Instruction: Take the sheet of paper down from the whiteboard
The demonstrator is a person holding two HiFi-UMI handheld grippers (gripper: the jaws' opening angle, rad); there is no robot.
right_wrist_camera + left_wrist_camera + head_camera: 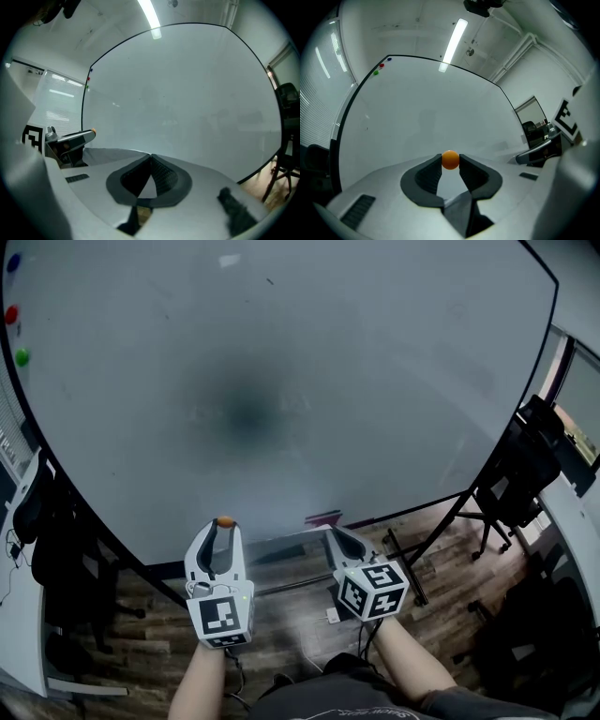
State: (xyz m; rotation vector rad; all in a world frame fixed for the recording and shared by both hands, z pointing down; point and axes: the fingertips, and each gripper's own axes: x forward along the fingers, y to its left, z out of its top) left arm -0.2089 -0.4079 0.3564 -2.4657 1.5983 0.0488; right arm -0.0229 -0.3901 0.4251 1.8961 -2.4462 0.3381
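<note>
The whiteboard (281, 381) fills the head view, and its face in front of me is bare. My left gripper (225, 521) is low in front of it, shut on a small orange round magnet (450, 160) pinched between its tips. My right gripper (330, 531) is beside it to the right, jaws closed (150, 155). The edge of a white sheet of paper (112, 157) runs into the right tips and spreads leftward toward the left gripper. In the head view the sheet (286, 563) hangs pale between the two grippers, off the board.
Blue (13, 262), red (11, 313) and green (21, 357) magnets sit at the board's top left corner. A black office chair (520, 470) stands at the right, the board's stand legs (403, 559) on the wooden floor below, and a desk edge (19, 521) at the left.
</note>
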